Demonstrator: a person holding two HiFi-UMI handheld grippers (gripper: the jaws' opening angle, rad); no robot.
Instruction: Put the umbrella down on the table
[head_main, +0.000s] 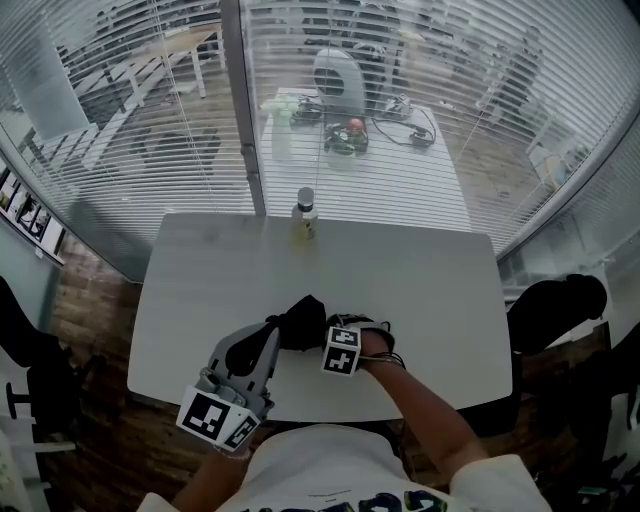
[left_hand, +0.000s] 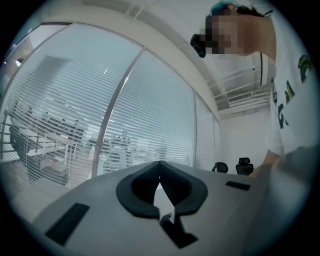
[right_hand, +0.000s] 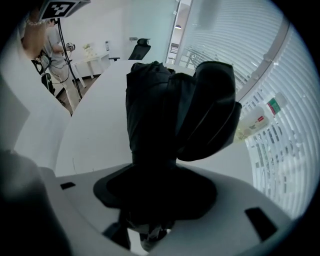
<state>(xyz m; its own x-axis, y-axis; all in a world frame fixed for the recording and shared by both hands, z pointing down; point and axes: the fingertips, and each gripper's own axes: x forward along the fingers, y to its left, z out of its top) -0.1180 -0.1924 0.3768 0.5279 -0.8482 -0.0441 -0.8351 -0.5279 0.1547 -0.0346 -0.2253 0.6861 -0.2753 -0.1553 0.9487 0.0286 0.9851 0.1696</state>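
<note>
A black folded umbrella (head_main: 300, 322) hangs just over the near part of the white table (head_main: 420, 290). My right gripper (head_main: 322, 338) points steeply down and is shut on it, its marker cube on top. In the right gripper view the umbrella (right_hand: 170, 110) fills the space between the jaws of the right gripper (right_hand: 152, 172) and reaches out over the table (right_hand: 95, 125). My left gripper (head_main: 272, 328) lies to the umbrella's left, its tips close to the fabric. In the left gripper view the left gripper (left_hand: 160, 164) is shut with nothing in it, facing the window blinds.
A small bottle (head_main: 305, 212) stands at the table's far edge by the window post; it shows as the bottle (right_hand: 257, 120) in the right gripper view. A black chair (head_main: 555, 300) stands off the table's right side. Glass walls with blinds lie behind.
</note>
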